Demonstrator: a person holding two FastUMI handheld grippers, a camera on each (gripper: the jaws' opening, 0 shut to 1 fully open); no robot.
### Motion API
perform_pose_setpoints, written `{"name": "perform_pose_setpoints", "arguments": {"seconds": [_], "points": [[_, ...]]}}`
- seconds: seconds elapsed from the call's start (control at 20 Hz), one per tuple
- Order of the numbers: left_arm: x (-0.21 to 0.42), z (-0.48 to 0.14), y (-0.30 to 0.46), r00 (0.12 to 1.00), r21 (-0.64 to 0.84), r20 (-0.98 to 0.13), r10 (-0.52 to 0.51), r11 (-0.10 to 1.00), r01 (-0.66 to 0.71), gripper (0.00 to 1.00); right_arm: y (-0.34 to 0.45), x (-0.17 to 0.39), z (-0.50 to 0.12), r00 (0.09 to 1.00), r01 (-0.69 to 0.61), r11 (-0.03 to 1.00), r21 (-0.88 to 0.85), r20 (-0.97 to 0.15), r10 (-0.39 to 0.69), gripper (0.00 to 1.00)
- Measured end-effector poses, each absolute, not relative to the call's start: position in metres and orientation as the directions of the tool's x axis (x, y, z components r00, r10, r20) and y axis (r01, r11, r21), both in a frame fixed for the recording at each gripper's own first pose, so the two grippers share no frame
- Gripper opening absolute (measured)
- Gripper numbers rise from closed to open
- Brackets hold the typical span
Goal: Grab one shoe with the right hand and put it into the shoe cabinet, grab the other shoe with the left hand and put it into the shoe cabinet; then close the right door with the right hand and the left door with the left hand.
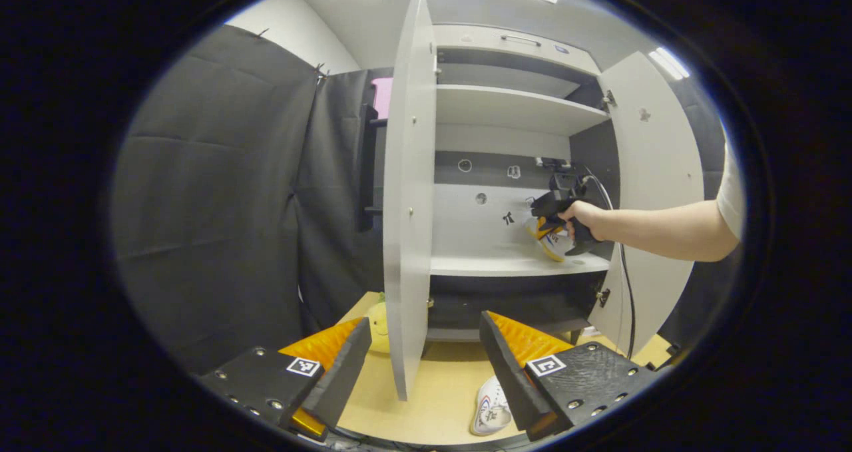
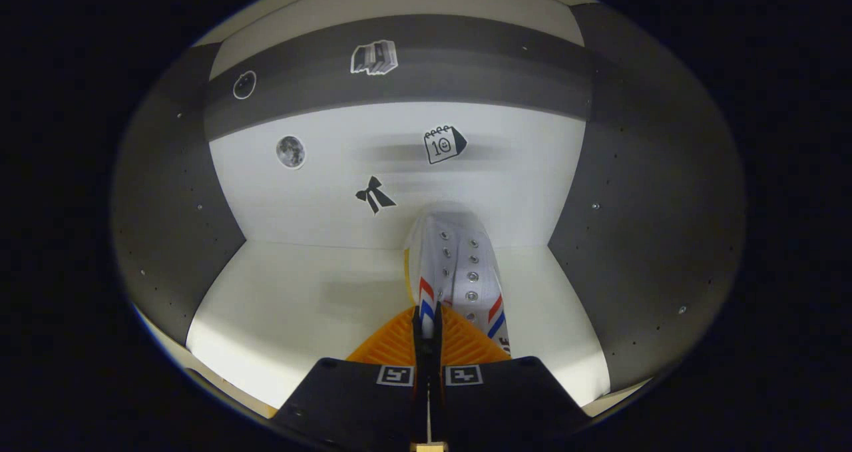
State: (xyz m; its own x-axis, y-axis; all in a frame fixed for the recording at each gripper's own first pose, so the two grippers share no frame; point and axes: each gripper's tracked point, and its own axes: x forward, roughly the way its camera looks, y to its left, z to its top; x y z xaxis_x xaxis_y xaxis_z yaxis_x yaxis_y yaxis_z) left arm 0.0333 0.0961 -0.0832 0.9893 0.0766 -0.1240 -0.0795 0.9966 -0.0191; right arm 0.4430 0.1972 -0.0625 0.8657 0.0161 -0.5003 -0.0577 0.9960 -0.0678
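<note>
In the right gripper view, my right gripper (image 2: 426,322) is shut on the rim of a white shoe (image 2: 456,259) with red and blue stripes, holding it inside the cabinet compartment over the white shelf (image 2: 299,305). The left gripper view shows that right gripper (image 1: 562,206) and the hand holding it with the shoe (image 1: 551,237) just above the shelf (image 1: 506,263) of the white shoe cabinet (image 1: 512,106). My left gripper (image 1: 426,355) is open and holds nothing. The other white shoe (image 1: 490,407) lies on the tan floor below it, beside its right finger.
Both cabinet doors stand open: the left door (image 1: 407,192) edge-on right ahead of my left gripper, the right door (image 1: 655,172) behind the person's arm (image 1: 659,229). A yellow plush toy (image 1: 377,325) sits on the floor behind the left door. Black cloth (image 1: 219,192) hangs on the left.
</note>
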Motion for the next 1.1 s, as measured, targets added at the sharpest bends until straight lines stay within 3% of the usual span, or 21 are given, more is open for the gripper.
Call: {"name": "perform_pose_setpoints", "arguments": {"seconds": [0.15, 0.2, 0.25, 0.3, 0.35, 0.5, 0.85, 1.0, 1.1], "points": [[0.026, -0.083, 0.104, 0.988, -0.026, -0.123, 0.098, 0.994, -0.102, 0.96, 0.193, 0.439, -0.058, 0.868, -0.029, 0.999, -0.037, -0.496, 0.007, 0.11], [0.023, -0.085, 0.106, 0.987, -0.029, -0.126, 0.101, 0.994, -0.105, 0.96, 0.200, 0.438, -0.052, 0.879, -0.047, 0.999, -0.005, -0.475, 0.039, 0.22], [0.021, -0.087, 0.106, 0.986, -0.039, -0.131, 0.100, 0.994, -0.106, 0.96, 0.202, 0.436, -0.044, 0.890, -0.050, 0.999, 0.007, -0.453, 0.047, 0.23], [0.020, -0.086, 0.107, 0.987, -0.056, -0.135, 0.092, 0.993, -0.101, 0.96, 0.200, 0.430, -0.036, 0.901, -0.041, 0.999, 0.001, -0.433, 0.038, 0.36], [0.018, -0.087, 0.106, 0.987, -0.073, -0.136, 0.083, 0.993, -0.094, 0.94, 0.203, 0.425, -0.030, 0.909, -0.057, 0.998, -0.002, -0.413, 0.051, 0.38], [0.016, -0.100, 0.103, 0.987, -0.099, -0.153, 0.054, 0.993, -0.069, 0.98, 0.200, 0.397, -0.007, 0.936, -0.075, 0.996, -0.056, -0.347, 0.051, 1.00], [0.018, -0.177, 0.036, 0.925, -0.246, -0.303, -0.229, 0.957, 0.157, 0.96, 0.177, 0.292, 0.075, 0.997, -0.061, 0.992, -0.112, -0.050, 0.056, 0.99], [0.018, -0.208, 0.011, 0.879, -0.257, -0.360, -0.311, 0.939, 0.227, 0.94, 0.154, 0.238, 0.083, 1.000, -0.020, 0.994, -0.105, 0.021, 0.022, 0.94], [0.025, -0.230, -0.001, 0.852, -0.247, -0.403, -0.333, 0.936, 0.249, 0.96, 0.137, 0.202, 0.081, 0.997, 0.018, 0.996, -0.085, 0.071, -0.012, 0.99]]}}
